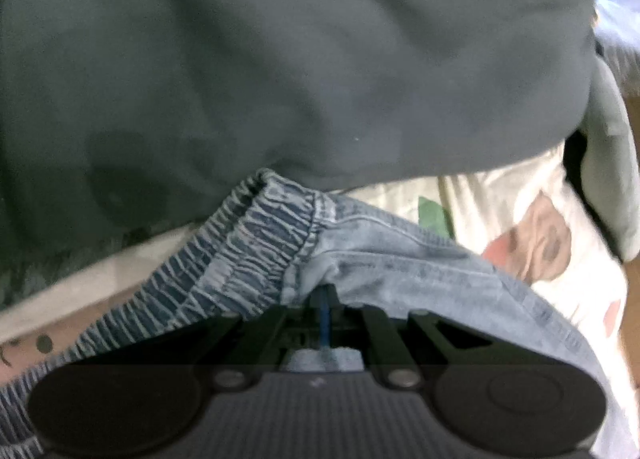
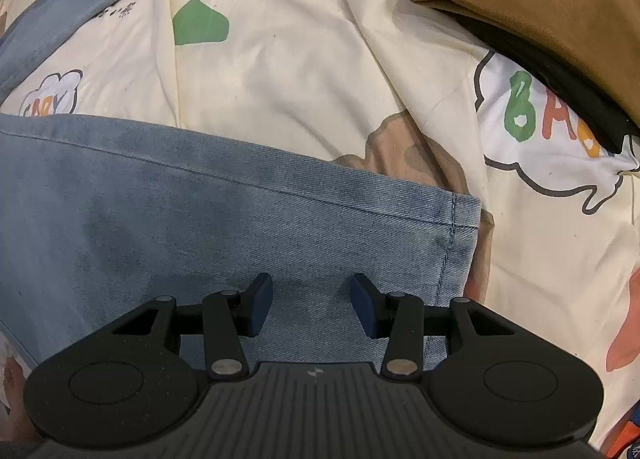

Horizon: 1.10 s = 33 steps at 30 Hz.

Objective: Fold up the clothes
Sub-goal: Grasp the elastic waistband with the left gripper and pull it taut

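Jeans [image 1: 384, 255] on printed bedsheet [image 2: 304, 71].
Left gripper [image 1: 325, 299] jaws clamped on denim near waistband; right gripper [image 2: 311, 305] jaws apart over leg hem.

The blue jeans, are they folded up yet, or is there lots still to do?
Not yet. Done: a brown folded cloth already lies on the cartoon-print bedsheet. In hand: the left gripper is shut on the light blue denim jeans beside their stretchy waistband. The right gripper hovers open above a leg's hem. Left: folding the jeans, then probably the grey-green garment.
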Available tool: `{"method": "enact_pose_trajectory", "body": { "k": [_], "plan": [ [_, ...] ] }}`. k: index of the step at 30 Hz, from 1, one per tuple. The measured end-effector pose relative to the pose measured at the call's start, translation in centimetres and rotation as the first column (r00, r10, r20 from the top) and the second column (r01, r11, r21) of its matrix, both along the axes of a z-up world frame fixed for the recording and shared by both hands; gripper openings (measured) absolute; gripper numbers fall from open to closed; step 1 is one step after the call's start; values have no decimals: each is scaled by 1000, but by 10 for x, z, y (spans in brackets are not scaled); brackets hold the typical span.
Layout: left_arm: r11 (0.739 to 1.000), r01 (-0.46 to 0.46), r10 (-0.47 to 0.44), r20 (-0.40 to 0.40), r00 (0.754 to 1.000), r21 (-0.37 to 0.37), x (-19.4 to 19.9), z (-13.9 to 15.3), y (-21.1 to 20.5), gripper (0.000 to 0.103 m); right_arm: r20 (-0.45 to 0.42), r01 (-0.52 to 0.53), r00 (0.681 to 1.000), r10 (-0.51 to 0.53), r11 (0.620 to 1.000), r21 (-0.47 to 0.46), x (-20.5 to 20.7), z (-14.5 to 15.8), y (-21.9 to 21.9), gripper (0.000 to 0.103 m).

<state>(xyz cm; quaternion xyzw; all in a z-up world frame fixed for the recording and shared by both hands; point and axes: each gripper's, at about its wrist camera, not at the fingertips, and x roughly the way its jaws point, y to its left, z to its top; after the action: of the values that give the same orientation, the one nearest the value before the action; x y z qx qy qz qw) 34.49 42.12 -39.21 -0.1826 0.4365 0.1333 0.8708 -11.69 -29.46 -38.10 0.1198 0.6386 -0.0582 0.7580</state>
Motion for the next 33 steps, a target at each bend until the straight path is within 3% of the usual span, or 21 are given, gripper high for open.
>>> {"method": "enact_pose_trajectory", "body": {
  "k": [3, 9, 19, 25, 28, 30, 33],
  "plan": [
    [1000, 13, -13, -45, 999, -2, 4, 9, -3, 3, 1, -5, 1000, 5, 1000, -2, 0, -1, 1, 51],
    [998, 62, -62, 21, 998, -31, -6, 39, 9, 4, 15, -7, 1000, 7, 1000, -2, 0, 0, 1, 50],
    [998, 64, -65, -65, 996, -16, 2, 13, 8, 3, 16, 6, 1000, -6, 1000, 7, 1, -4, -2, 51],
    [977, 144, -121, -141, 982, 159, 18, 3, -14, 3, 10, 16, 1000, -16, 1000, 4, 2, -9, 0, 52],
    [986, 49, -26, -137, 990, 160, 22, 15, -13, 3, 12, 12, 1000, -12, 1000, -6, 3, -10, 4, 52],
    [991, -60, 67, -56, 996, 117, 9, 29, -8, 8, 8, 29, 1000, -29, 1000, 4, 3, -10, 3, 52],
    [994, -59, 65, -66, 996, 88, -5, 38, -8, 12, -40, 39, 998, -38, 999, 9, 11, -10, 3, 52]
  ]
}}
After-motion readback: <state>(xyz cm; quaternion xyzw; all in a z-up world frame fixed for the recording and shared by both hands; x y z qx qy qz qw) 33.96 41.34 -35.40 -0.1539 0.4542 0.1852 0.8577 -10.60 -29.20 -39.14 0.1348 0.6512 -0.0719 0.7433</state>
